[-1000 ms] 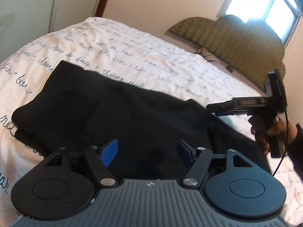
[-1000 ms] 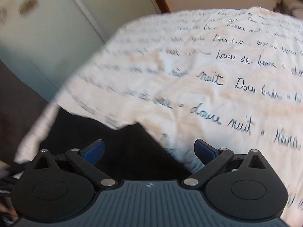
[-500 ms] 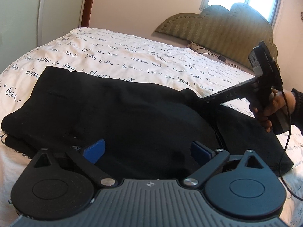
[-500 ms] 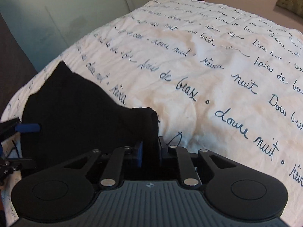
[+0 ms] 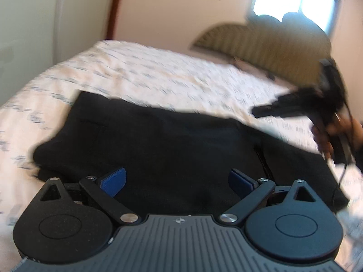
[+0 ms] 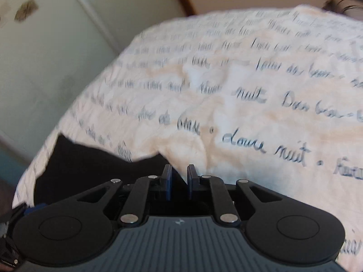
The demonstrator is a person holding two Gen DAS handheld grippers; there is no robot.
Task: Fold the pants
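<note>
Black pants [image 5: 170, 147] lie folded across the bed, filling the middle of the left wrist view. My left gripper [image 5: 177, 180] hovers over their near edge, open, with its blue pads spread wide and only flat cloth below. My right gripper [image 5: 256, 113], held in a hand [image 5: 324, 140], reaches in from the right to the pants' far edge. In the right wrist view, the right gripper [image 6: 179, 181] has its pads drawn together to a narrow slit. The pants' black corner [image 6: 90, 165] rises right up to those pads. Both views are blurred.
A white bedspread [image 5: 158, 72] with blue handwriting spreads beyond the pants [image 6: 249, 90]. An olive padded headboard [image 5: 261, 43] stands at the far end under a bright window [image 5: 317, 0]. Pale cupboard doors [image 5: 34, 22] run along the left. A cable [image 5: 340, 176] hangs from the right gripper.
My left gripper's pads spread wider. My right gripper went from open to closed on the pants' far edge and has stayed closed; it now sits a little higher and farther right.
</note>
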